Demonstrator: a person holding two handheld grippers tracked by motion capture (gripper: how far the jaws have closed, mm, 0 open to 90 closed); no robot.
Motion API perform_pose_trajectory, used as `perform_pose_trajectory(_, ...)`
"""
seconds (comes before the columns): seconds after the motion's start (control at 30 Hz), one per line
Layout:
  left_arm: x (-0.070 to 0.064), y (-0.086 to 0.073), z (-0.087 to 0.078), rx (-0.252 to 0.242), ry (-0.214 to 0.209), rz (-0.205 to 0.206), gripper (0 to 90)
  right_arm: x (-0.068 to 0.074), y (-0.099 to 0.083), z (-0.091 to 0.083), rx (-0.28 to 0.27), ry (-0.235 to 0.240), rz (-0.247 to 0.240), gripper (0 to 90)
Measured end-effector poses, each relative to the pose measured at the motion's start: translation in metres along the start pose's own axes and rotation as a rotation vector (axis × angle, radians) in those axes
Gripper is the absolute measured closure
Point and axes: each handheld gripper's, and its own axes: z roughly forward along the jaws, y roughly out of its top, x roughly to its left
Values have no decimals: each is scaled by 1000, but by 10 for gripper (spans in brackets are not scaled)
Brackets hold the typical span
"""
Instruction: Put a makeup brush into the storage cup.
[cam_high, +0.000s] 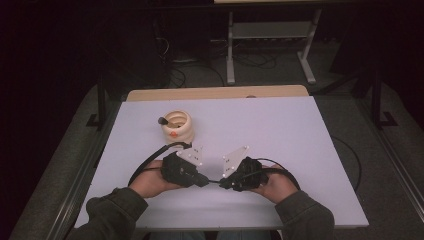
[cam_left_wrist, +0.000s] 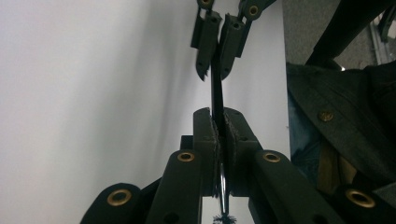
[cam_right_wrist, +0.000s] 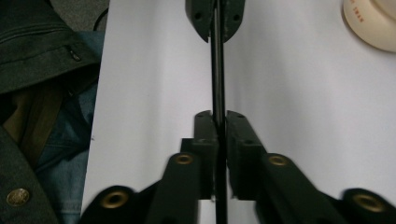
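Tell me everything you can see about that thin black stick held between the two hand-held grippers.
The thin black stick is slim, straight and dark, with a slight sheen; its material is hard to tell. It spans the short gap between the left hand-held gripper and the right hand-held gripper, each shut on one end. It hangs level, just above the white table, near the person's edge. In the left gripper view, a small bristly tuft shows at its near end.

Matt white table (cam_high: 280, 130), glossy cream stacked rings (cam_high: 178, 126), matt black strip (cam_left_wrist: 216, 88)
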Motion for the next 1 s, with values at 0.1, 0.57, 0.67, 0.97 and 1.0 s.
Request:
perform_pose_trajectory(0.1,0,0,2,36,4,5,850,1,2,-1,16,-13,-15,753)
perform_pose_trajectory(0.57,-1,-1,3,21,-13,19,848,4,9,10,54,12,-37,845)
perform_pose_trajectory(0.67,0,-3,2,-18,-4,-3,757,4,7,9,41,10,-29,847)
perform_pose_trajectory(0.97,5,-15,-10,-91,23,-56,637,1,-8,3,-28,-6,50,847)
perform_pose_trajectory(1.0,5,-16,-11,-100,25,-67,635,0,-10,2,-44,-2,59,847)
